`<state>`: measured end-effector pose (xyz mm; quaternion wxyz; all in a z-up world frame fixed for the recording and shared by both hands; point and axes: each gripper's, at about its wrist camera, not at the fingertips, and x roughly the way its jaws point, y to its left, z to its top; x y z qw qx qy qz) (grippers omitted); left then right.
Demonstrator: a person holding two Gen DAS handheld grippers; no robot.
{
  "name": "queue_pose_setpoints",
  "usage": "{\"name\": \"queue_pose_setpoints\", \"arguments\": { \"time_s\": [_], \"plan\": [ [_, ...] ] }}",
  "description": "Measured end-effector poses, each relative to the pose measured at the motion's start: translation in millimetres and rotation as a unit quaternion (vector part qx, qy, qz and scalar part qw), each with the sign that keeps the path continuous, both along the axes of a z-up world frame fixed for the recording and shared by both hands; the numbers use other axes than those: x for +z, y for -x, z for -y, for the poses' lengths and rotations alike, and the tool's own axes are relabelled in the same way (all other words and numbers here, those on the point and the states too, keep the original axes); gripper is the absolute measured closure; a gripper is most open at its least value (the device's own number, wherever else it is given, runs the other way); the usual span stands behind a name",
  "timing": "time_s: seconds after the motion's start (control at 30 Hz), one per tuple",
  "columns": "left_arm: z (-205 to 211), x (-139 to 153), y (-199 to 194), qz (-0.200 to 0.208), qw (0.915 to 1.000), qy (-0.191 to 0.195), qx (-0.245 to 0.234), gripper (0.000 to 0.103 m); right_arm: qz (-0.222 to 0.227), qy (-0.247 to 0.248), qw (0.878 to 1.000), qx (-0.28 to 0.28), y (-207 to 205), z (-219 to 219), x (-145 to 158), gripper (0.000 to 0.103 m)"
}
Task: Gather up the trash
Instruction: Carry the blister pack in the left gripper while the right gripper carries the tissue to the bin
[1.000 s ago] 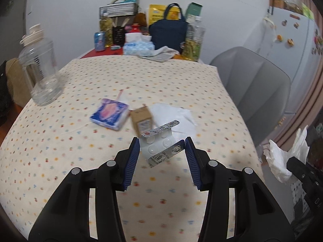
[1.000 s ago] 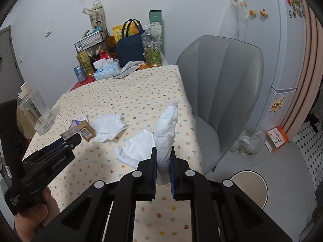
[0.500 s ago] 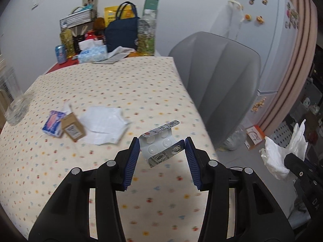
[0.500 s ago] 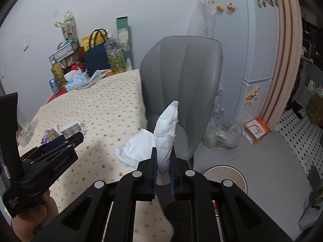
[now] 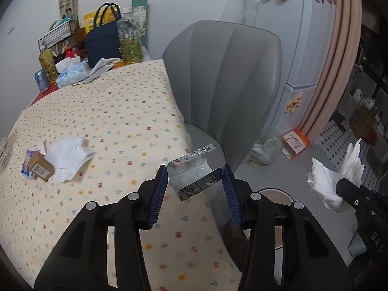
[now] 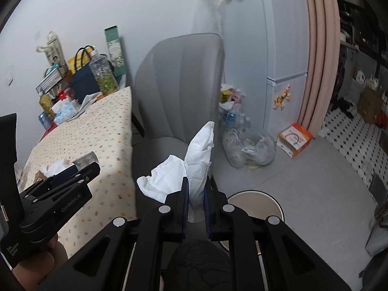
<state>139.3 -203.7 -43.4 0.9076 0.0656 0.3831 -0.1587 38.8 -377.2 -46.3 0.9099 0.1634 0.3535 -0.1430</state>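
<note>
The left gripper (image 5: 195, 181) holds a bent silver blister pack with empty round pockets (image 5: 194, 173) between its blue pads; the jaws stand rather wide, closed only as far as the pack's two edges. The right gripper (image 6: 196, 201) has its jaws pressed nearly together on a crumpled white paper tissue (image 6: 191, 167). Both pieces of trash are in the air beyond the edge of the table with the dotted cream cloth (image 5: 109, 126), above the floor near a round white bin (image 6: 257, 200).

The blister pack seems to be the weaker hold — it is pinched only by its thin edges, so a small turn of the wrist could let it spring out and fall on the floor or on the grey padded chair (image 5: 225, 77). The tissue hangs loose to one side and could catch on the bin's rim instead of dropping inside.

The bin is mostly covered by the grippers' bodies in both views, so I cannot tell how full it is. On the table there remain a flat white tissue (image 5: 69, 155), a small brown cardboard box (image 5: 41, 167) and a blue-pink packet (image 5: 26, 165) that is partly hidden behind the box.
</note>
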Motion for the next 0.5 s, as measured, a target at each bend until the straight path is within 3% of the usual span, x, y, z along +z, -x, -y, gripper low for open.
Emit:
{"name": "queue_pose_setpoints", "arguments": {
  "time_s": [0.5],
  "plan": [
    [80.7,-20.0,-0.5,-0.015,0.9978,-0.034,-0.054,0.057,-0.017,-0.047,0.997,-0.05,11.4,73.6,-44.4,0.091]
  ]
}}
